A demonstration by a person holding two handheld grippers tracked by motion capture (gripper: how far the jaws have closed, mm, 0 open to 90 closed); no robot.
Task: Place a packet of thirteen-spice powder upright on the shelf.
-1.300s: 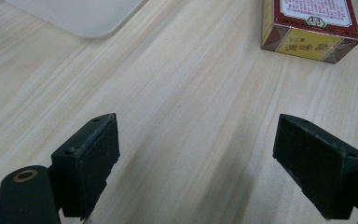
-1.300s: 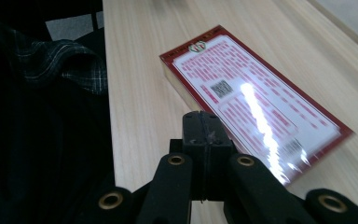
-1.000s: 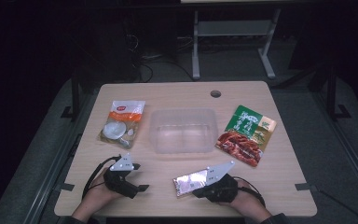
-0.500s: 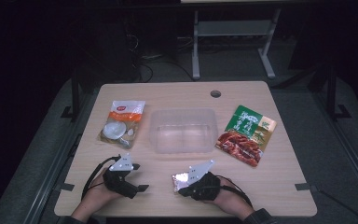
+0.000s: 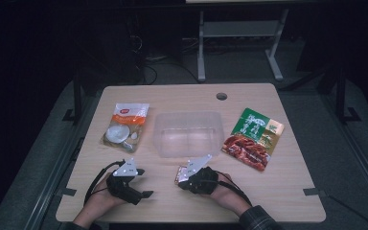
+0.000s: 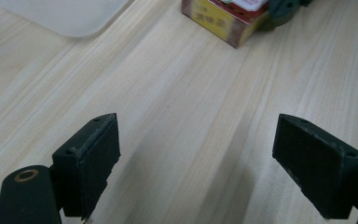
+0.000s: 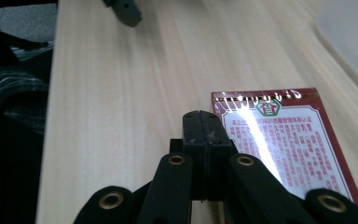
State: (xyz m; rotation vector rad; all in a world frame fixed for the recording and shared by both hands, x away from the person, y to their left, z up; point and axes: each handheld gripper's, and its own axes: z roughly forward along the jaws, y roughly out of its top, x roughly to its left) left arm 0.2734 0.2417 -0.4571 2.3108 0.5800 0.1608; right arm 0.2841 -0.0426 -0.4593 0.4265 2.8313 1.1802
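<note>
The clear plastic container [image 5: 188,133] sits empty at the middle of the wooden table [image 5: 278,187] and serves as the landmark here. To its left lies a white and orange food packet [image 5: 125,123], flat on the wood and just apart from the container's wall. Nearer the person and to the left of the container, the left gripper [image 5: 141,194] rests low over the table in the person's left hand [image 5: 103,203]; in the left gripper view its 2 black jaws stand wide apart with bare wood between them, so it is released and grips nothing. Below the container's front edge, close to it, is the right gripper [image 5: 178,178], held in the person's right hand [image 5: 223,189]. In the right gripper view its 2 jaws are pressed together pad to pad, clenched with nothing seen between them, and the small red box [image 7: 286,140] lies flat on the table just beside them, its printed face up and glossy with reflected light. The left gripper view shows that same box near the container's rounded corner, with the right gripper against its far side. To the right of the container lies a green and red food packet [image 5: 253,138], angled, close to the container's right wall without touching it.
</note>
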